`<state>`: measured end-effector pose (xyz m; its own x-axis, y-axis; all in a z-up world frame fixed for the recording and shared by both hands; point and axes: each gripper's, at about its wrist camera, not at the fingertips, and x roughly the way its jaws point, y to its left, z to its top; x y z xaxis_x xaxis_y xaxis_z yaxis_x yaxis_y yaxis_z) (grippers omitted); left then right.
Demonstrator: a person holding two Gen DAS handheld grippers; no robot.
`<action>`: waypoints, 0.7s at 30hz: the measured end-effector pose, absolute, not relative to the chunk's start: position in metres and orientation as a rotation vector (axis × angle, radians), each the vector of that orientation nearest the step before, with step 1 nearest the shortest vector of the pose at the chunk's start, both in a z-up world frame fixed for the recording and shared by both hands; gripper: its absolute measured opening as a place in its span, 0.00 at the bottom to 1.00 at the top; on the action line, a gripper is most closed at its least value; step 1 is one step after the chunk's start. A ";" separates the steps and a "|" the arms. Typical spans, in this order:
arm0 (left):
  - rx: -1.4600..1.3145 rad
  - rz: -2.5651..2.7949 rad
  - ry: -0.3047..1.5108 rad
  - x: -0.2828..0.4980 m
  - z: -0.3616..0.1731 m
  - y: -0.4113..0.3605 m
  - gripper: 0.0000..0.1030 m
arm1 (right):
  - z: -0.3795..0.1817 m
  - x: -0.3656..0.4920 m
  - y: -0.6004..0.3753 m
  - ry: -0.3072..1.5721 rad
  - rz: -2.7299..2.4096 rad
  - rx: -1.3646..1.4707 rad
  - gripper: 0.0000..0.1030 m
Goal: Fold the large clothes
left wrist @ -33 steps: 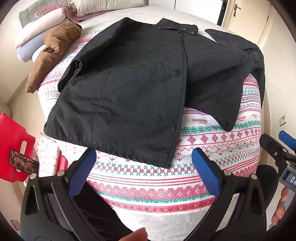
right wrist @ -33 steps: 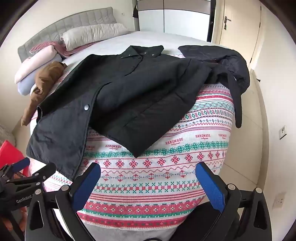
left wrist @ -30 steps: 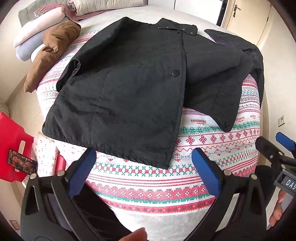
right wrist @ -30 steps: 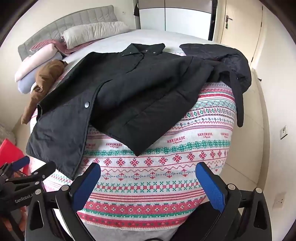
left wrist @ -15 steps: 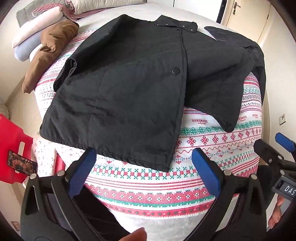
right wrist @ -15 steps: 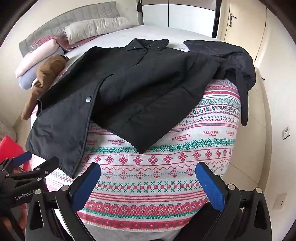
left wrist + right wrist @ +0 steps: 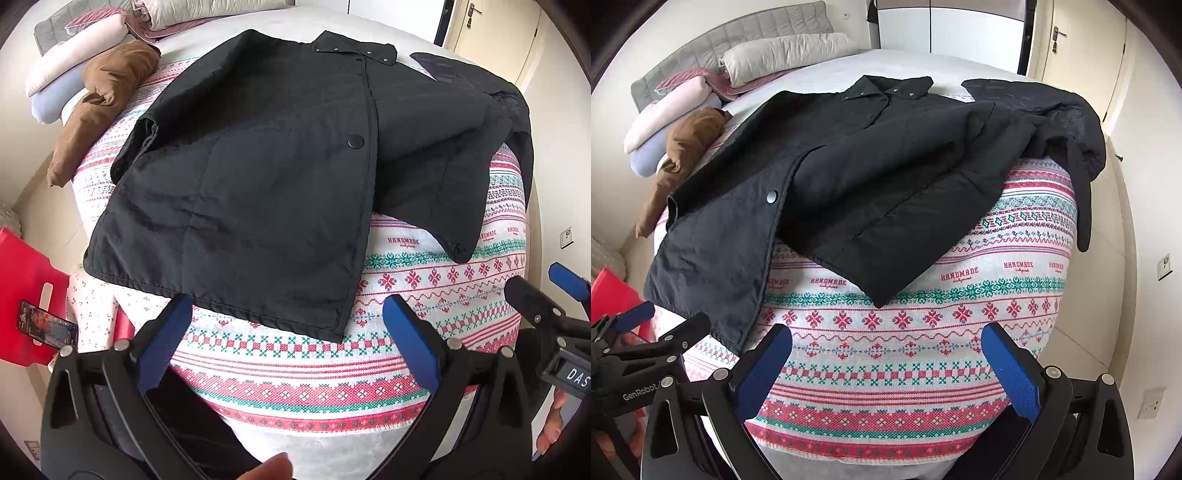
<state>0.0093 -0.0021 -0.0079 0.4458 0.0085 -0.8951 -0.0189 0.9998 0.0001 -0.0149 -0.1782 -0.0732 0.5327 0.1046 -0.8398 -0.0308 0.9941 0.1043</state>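
Jacket is lying flat on the patterned blanket; both grippers are hovering with jaws wide; only the left view is showing a red bag.

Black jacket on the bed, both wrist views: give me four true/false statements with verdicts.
1. The black jacket lies spread on the patterned blanket. True.
2. The left tongs grip the jacket hem. False: they are open and hold nothing.
3. A brown garment lies beside the pillows, apart from the jacket. True.
4. The right tongs are shut on a sleeve. False: they are open over the blanket.
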 end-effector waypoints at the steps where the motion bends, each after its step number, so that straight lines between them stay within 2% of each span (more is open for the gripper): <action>1: -0.010 0.016 1.108 0.009 -0.008 -0.002 0.99 | -0.074 -0.014 -0.178 1.009 0.081 0.079 1.00; 21: 0.005 0.016 1.114 0.012 -0.009 -0.007 0.99 | -0.079 -0.012 -0.179 1.027 0.086 0.088 1.00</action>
<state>0.0124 -0.0066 -0.0092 0.4412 0.0151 -0.8973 -0.0099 0.9999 0.0120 -0.0118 -0.1785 -0.0795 0.5148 0.1126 -0.8499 -0.0301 0.9931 0.1133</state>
